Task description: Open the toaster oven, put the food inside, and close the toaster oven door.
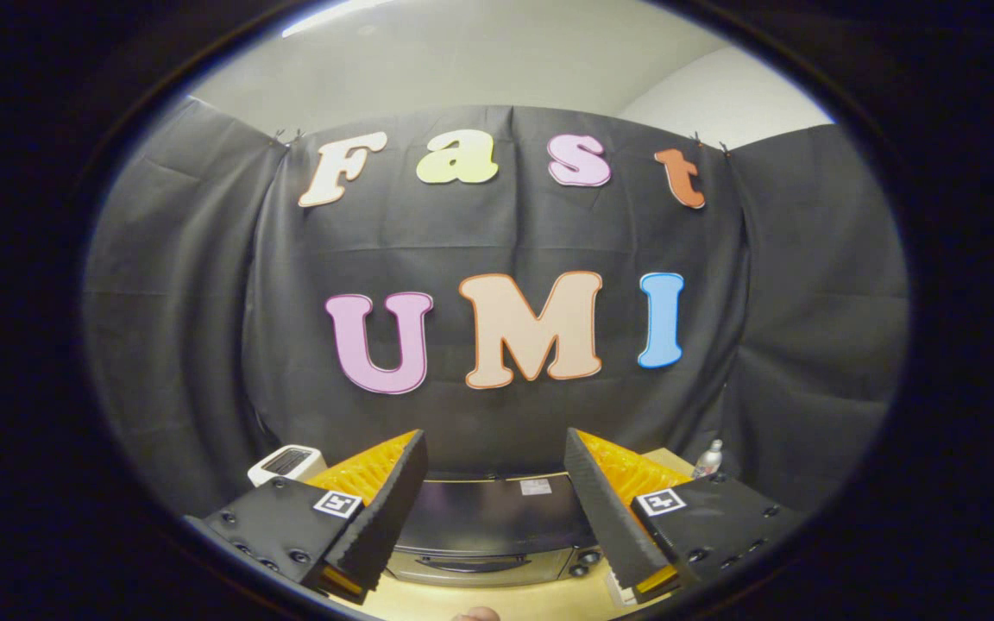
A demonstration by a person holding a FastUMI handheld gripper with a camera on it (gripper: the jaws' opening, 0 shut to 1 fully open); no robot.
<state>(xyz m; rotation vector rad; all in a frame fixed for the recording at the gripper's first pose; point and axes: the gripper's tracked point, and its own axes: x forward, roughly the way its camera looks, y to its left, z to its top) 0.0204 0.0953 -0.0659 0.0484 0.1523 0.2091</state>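
Gripper view, inventory of the booth.

Item: gripper (495, 461). Fingers spread wide apart, nothing between the pads, nothing touched. It is held high and level, pointing at the black cloth wall (497, 241).

Item: toaster oven (488, 530). Dark top, silver front; sits on the wooden table (428, 599) just ahead of and below the fingertips, at 6 o'clock from the wall's centre. Its top panel shows in the gap between the two fingers. The door with its handle (461, 565) appears to stand shut, though only the upper strip of the front can be seen. Knobs (585, 563) sit at 3 o'clock from the handle.

Item: white appliance (286, 463), slotted top, at 10 o'clock from the oven, beyond the left finger.

Item: small clear bottle (708, 458), at 2 o'clock from the oven, beyond the right finger, near the wall.

Item: a pale rounded shape (475, 614) at the near table edge, at 6 o'clock from the oven. Too little of it shows to tell what it is; possibly the food, possibly a fingertip.

Progress, as judged: no step looks done. Door apparently unopened, food not loaded. Remaining: lower the fingers to the handle, pull the door open, fetch and place the food, close the door.
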